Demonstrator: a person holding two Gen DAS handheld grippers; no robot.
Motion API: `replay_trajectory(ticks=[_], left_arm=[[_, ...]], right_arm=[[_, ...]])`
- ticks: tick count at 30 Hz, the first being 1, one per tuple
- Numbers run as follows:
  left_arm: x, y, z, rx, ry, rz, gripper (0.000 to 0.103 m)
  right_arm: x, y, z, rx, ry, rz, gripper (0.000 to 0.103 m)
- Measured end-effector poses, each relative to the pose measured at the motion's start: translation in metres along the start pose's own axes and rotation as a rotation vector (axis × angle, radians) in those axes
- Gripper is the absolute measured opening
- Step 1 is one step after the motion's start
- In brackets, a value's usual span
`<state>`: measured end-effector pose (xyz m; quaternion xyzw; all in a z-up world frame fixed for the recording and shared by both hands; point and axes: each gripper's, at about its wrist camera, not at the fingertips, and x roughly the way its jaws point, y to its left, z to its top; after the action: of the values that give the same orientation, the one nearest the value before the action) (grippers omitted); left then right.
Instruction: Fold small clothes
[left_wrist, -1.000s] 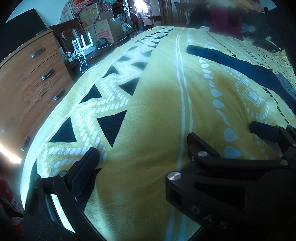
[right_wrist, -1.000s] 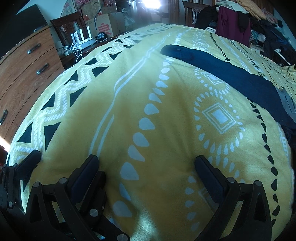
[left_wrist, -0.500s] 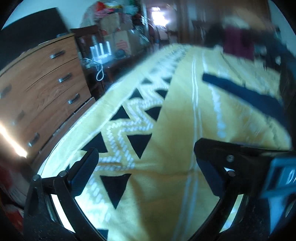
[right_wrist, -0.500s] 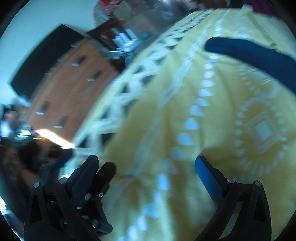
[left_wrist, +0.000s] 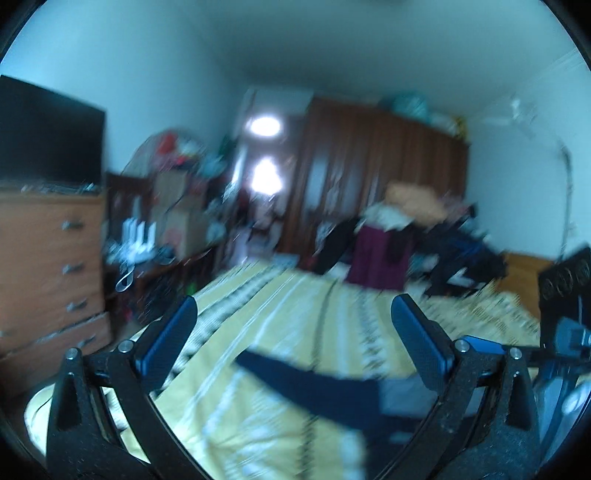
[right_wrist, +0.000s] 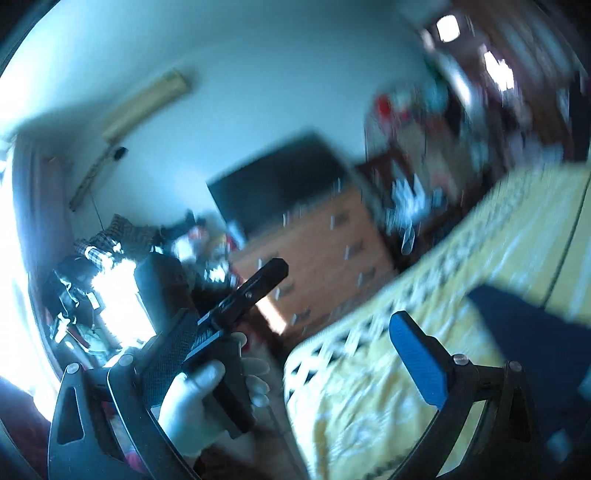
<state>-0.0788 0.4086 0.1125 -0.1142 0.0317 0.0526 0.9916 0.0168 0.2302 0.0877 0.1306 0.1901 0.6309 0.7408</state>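
Lifting: both hand-held grippers, left (left_wrist: 293, 338) & right (right_wrist: 266, 328), now raised off bed (left_wrist: 280, 317), jaws spread, empty. Navy garment (left_wrist: 317, 387) lying mid-bed, unfolded; fold not begun, approx. resetting.

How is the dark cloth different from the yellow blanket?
The cloth is plain dark blue; the blanket is yellow with white stripes and dark patterns. The cloth is a narrow strip; the blanket covers the whole bed. The cloth lies on top of the blanket. Both lie flat.
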Motion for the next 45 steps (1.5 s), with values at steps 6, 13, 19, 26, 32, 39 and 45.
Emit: replay_trajectory(ticks=[6,13,19,26,32,39,45], left_arm=[[0.019,-0.121,-0.001,-0.241,-0.013,-0.074,0.103],[0.096,-0.256,-0.117,0.079,0.374,-0.338,0.103],[0.153,-0.295,-0.237,0.292,0.761,-0.295,0.103],[0.187,-0.293,-0.351,0.377,1.026,-0.14,0.103],[0.17,-0.293,-0.361,0.372,0.983,-0.129,0.103],[0.155,-0.294,-0.369,0.382,0.985,-0.129,0.103],[0.164,-0.294,-0.369,0.394,0.977,-0.13,0.103]], right_arm=[[-0.216,0.002,-0.011,0.243,-0.318,-0.119,0.103],[-0.389,-0.078,-0.121,0.527,-0.171,-0.588,0.103],[-0.577,-0.158,-0.18,0.704,-0.179,-1.049,0.103],[-0.767,-0.261,-0.179,0.817,-0.19,-1.371,0.103],[-0.858,-0.346,-0.18,0.933,-0.249,-1.411,0.097],[-0.871,-0.398,-0.198,0.949,-0.255,-1.414,0.095],[-0.864,-0.418,-0.199,0.919,-0.171,-1.425,0.06]])
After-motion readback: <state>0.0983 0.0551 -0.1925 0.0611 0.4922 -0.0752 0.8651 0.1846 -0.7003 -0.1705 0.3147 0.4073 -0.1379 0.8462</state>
